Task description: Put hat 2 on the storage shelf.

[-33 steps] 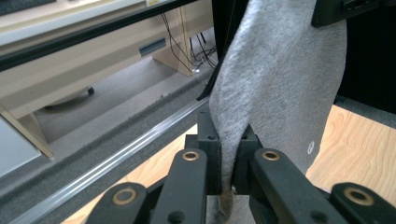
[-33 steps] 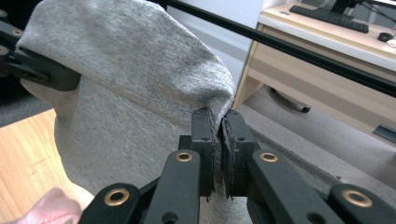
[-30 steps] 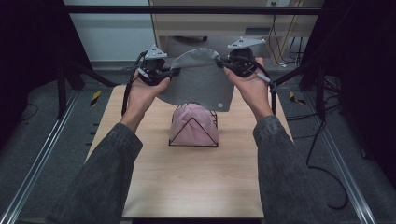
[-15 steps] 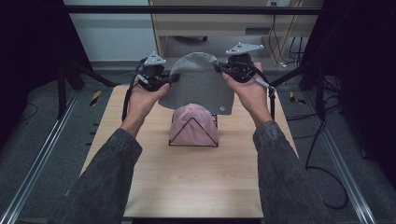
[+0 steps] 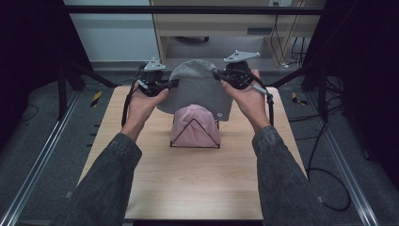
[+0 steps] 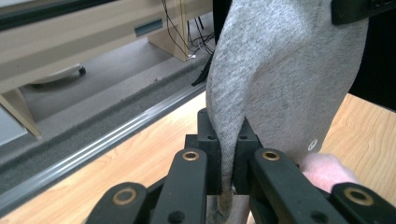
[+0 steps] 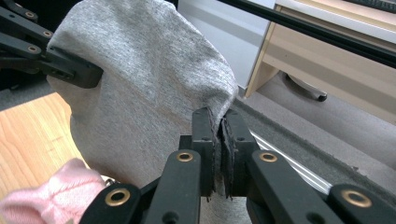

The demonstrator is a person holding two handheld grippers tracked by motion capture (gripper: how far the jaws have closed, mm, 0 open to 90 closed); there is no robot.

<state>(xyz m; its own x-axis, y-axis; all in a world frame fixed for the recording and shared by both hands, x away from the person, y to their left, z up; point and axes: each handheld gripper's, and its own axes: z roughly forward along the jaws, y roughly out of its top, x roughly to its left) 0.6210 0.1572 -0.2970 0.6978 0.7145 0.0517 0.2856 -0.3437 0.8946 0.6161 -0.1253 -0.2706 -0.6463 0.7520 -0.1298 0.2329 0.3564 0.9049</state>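
Since the earlier frame you have lowered the grey beanie (image 5: 195, 89) slightly toward the wire stand (image 5: 195, 136). Your left gripper (image 5: 173, 84) is clenched on the hat's left edge; your right gripper (image 5: 217, 74) is clenched on its right edge. Stretched between them, the hat hangs just behind and above the pink beanie (image 5: 195, 125) already seated on the stand. Judged status: lifted and spread, placement outstanding.
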